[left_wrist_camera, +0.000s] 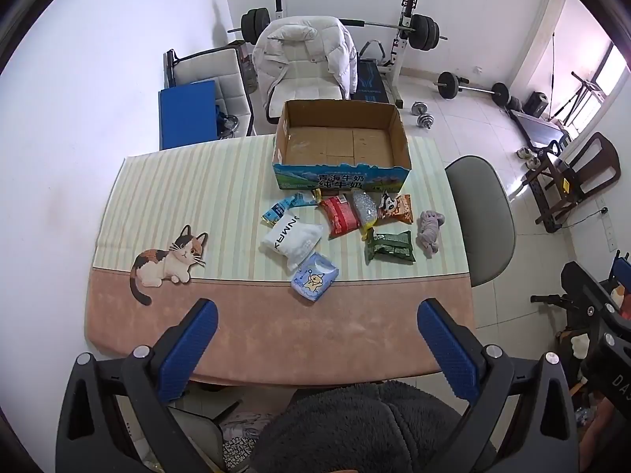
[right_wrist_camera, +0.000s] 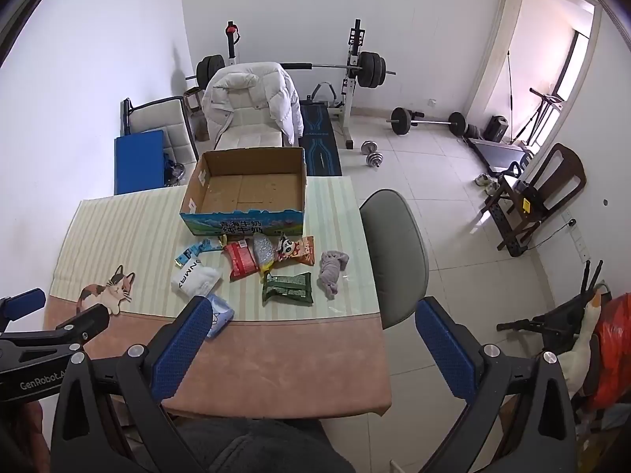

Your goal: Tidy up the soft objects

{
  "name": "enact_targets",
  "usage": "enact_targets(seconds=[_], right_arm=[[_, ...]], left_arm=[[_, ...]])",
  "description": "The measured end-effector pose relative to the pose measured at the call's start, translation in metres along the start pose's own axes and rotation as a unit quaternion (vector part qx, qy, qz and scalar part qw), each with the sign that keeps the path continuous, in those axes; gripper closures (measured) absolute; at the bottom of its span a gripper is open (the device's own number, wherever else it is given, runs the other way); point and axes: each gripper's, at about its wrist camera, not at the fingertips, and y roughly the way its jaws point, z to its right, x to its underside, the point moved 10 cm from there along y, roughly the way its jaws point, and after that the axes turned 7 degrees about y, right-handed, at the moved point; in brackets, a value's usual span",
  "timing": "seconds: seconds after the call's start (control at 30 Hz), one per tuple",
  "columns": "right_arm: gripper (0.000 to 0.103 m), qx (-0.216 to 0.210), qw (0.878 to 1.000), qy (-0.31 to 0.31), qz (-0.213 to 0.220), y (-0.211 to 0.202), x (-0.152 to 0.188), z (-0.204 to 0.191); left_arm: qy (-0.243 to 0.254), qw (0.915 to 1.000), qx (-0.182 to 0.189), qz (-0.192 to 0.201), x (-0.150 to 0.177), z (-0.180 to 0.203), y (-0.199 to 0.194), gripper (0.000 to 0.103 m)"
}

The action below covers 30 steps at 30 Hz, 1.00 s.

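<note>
An empty open cardboard box point(left_wrist_camera: 341, 140) point(right_wrist_camera: 246, 185) stands at the table's far edge. In front of it lie several soft packs: a white pouch point(left_wrist_camera: 292, 240) point(right_wrist_camera: 196, 278), a blue-white tissue pack point(left_wrist_camera: 314, 277) point(right_wrist_camera: 220, 315), a red pack point(left_wrist_camera: 339, 216) point(right_wrist_camera: 240, 260), a green pack point(left_wrist_camera: 390, 245) point(right_wrist_camera: 288, 287), an orange snack bag point(left_wrist_camera: 396, 208) point(right_wrist_camera: 297, 251), a bubble-wrap piece point(left_wrist_camera: 363, 207) point(right_wrist_camera: 263, 251), a blue sachet point(left_wrist_camera: 286, 205) point(right_wrist_camera: 193, 253) and a grey cloth point(left_wrist_camera: 430, 228) point(right_wrist_camera: 332, 269). My left gripper point(left_wrist_camera: 315, 315) and right gripper point(right_wrist_camera: 313, 315) are open, empty, above the near table edge.
The table point(left_wrist_camera: 276, 339) has a striped and pink cover with a cat picture point(left_wrist_camera: 169, 262). A grey chair point(left_wrist_camera: 481, 213) stands at its right side. A chair with a white jacket point(left_wrist_camera: 303, 59) stands behind the box. Weights and a bench rack point(right_wrist_camera: 355, 75) lie beyond.
</note>
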Motion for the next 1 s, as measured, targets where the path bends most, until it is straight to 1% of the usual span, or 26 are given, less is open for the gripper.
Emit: enact_targets(seconds=[0.2,0.47,0.53,1.0], right_arm=[[0.000,0.007,1.000,-0.004,0.000,-0.001,0.000,0.001],[0.000,0.008,1.000,-0.003,-0.002,0.000,0.002,0.003],[0.000,0.006,1.000,-0.002,-0.001,-0.001,0.003,-0.001],[0.000,0.005,1.000,0.000,-0.005,0.001,0.006,0.006]], left_arm=[[0.002,1.0000,0.001,-0.001,-0.001,0.003,0.001,0.000],[-0.001,1.0000,-0.004,0.006,-0.001,0.006,-0.011,0.000],[-0.001,1.0000,-0.001,0.006,-0.005,0.002,-0.003,0.000],[0.002,0.9999,0.000,0.013,-0.008,0.004,-0.006,0.000]])
